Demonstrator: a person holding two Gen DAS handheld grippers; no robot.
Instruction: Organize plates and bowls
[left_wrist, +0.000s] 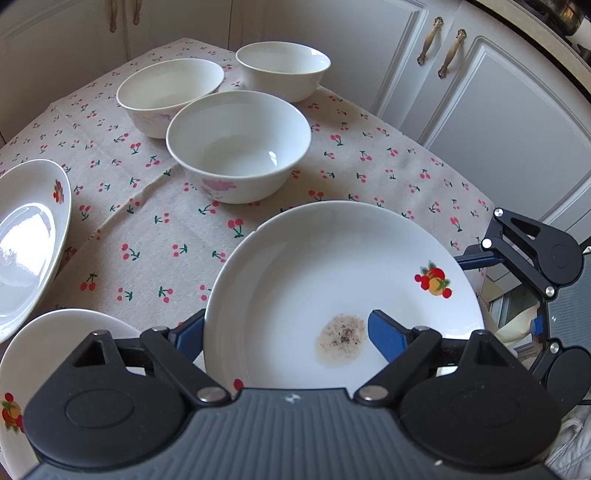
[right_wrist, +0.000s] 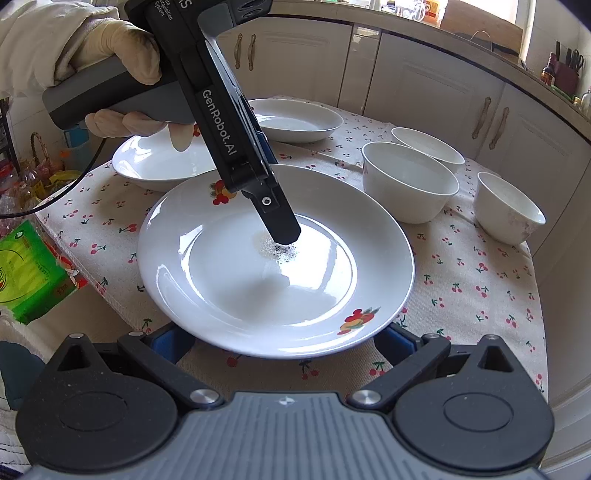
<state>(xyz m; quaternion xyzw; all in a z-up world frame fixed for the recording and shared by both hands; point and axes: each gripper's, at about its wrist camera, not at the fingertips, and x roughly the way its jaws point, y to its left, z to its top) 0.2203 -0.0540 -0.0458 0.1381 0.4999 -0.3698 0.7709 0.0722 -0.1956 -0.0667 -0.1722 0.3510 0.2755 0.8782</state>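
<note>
White ceramic plate, printed with fruit motifs and carrying a speckled residue patch near its centre, lies on a cherry-print tablecloth. The left gripper straddles the plate's rim: one blue finger lies inside the dish just beside the residue, the other passes outside and below the rim, so the jaws stand apart around the edge; whether the pads press on it cannot be told. The right gripper faces the plate's near edge, its blue fingertips spread wide and showing at either side beneath the rim. Two further plates lie beyond, and three white bowls are grouped to the right in the right wrist view. A gloved hand grasps the left gripper's handle.
</note>
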